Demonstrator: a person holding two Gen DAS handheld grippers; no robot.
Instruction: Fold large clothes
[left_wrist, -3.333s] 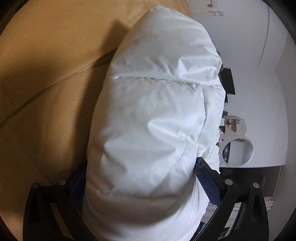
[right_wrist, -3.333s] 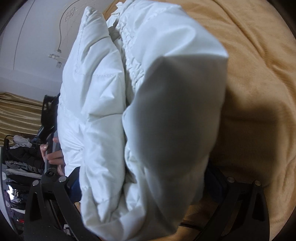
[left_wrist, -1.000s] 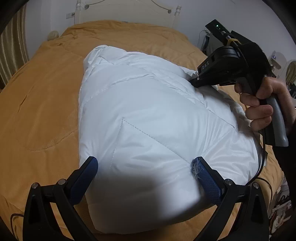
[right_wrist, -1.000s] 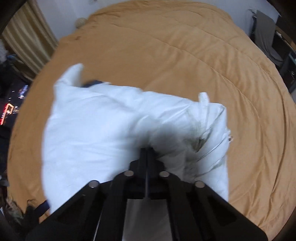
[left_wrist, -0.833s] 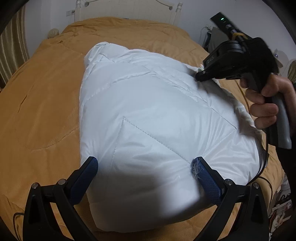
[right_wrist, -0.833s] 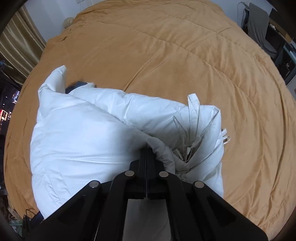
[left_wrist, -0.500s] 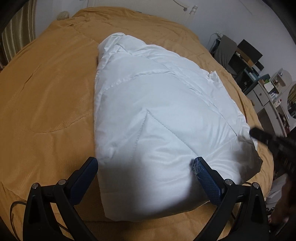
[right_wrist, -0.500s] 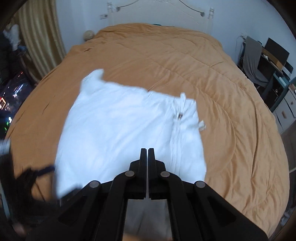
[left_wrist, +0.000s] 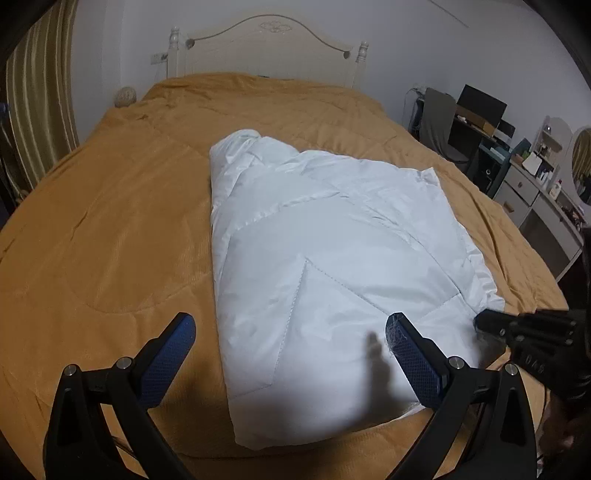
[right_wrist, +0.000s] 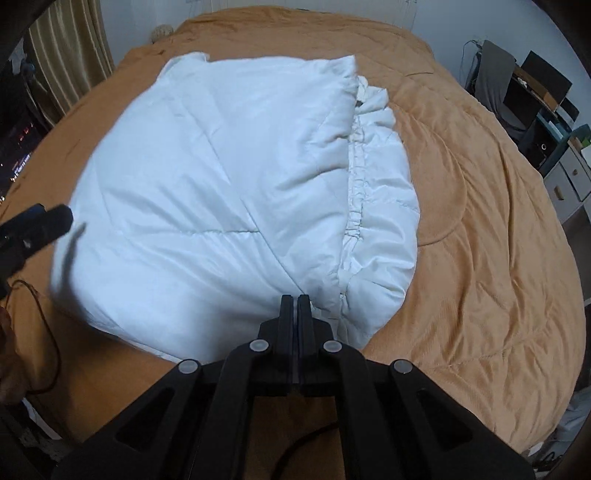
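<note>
A white puffy jacket (left_wrist: 332, 266) lies folded into a thick bundle on the orange bed cover (left_wrist: 110, 229). Its gathered hem (right_wrist: 354, 206) shows along the right side in the right wrist view. My left gripper (left_wrist: 290, 325) hovers open over the jacket's near edge, blue pads wide apart and nothing between them. My right gripper (right_wrist: 297, 300) is shut, and its tips sit over the jacket's near right corner; no cloth shows between the jaws. The right gripper (left_wrist: 484, 325) appears at that corner in the left wrist view, and the left gripper (right_wrist: 44, 223) shows blurred at the left edge.
A white headboard (left_wrist: 266, 40) stands at the far end of the bed. A desk with a monitor (left_wrist: 480, 107), a chair (left_wrist: 436, 114) and white drawers (left_wrist: 535, 199) line the right side. Striped curtains (left_wrist: 33, 110) hang at the left. A cable (right_wrist: 48, 332) trails near the bed's front edge.
The jacket, held up by both grippers earlier, now lies on the bed. My right gripper drew back from the far right side to the near right corner. The left gripper pulled back and rose slightly.
</note>
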